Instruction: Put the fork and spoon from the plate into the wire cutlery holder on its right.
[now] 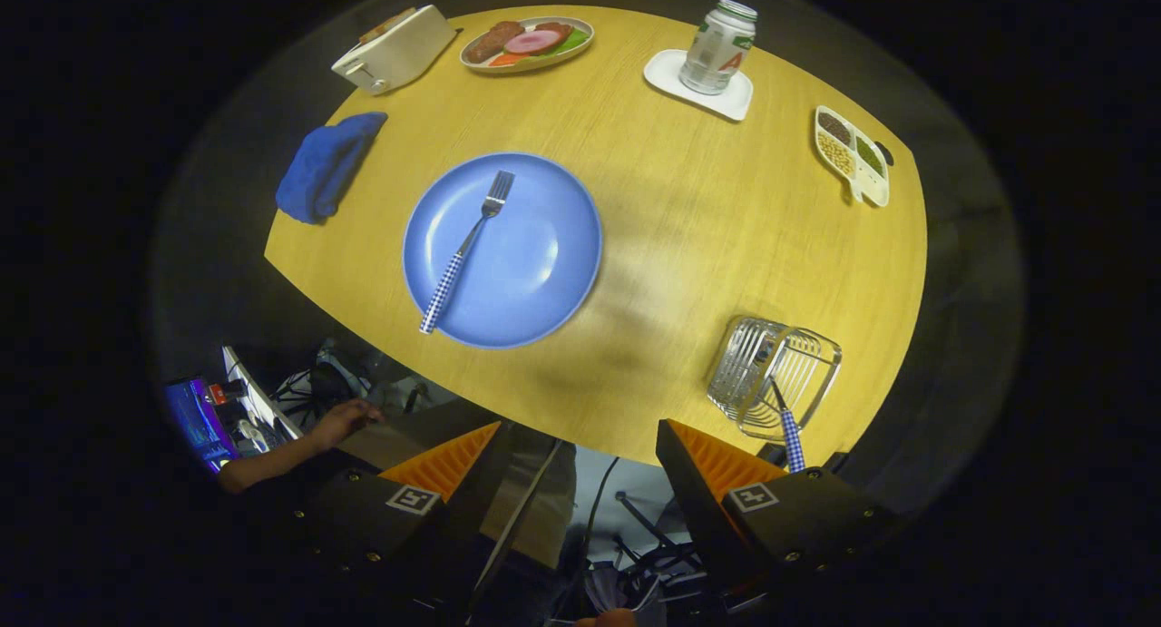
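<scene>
Fork on plate, holder right.

Free room: bare desk lay wide between plate and wire holder.
Hand-held gripper: fingers apart, empty, above desk edge.
Obstacles: none between.

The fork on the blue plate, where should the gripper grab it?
Probably by the checked handle of the fork, where it sticks out over the rim of the blue plate. The open gripper could come down from above, fingers either side, since the tines lie flat on the plate.
</scene>
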Demonstrator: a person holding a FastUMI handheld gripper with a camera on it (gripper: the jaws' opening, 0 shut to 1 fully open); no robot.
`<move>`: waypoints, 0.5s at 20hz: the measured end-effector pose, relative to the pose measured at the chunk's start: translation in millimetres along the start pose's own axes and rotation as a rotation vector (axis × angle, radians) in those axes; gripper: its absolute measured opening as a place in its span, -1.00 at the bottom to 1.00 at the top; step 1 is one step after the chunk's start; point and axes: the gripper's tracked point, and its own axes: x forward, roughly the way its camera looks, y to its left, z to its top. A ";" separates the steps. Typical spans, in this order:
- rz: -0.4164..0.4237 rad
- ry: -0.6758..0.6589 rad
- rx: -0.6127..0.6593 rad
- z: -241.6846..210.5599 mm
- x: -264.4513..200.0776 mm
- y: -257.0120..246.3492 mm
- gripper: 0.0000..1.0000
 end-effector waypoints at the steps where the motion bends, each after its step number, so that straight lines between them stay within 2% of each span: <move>1: 0.013 0.004 -0.003 3.2 2.4 7.2 0.98; 10: 0.107 0.010 0.008 45.5 32.5 68.5 0.98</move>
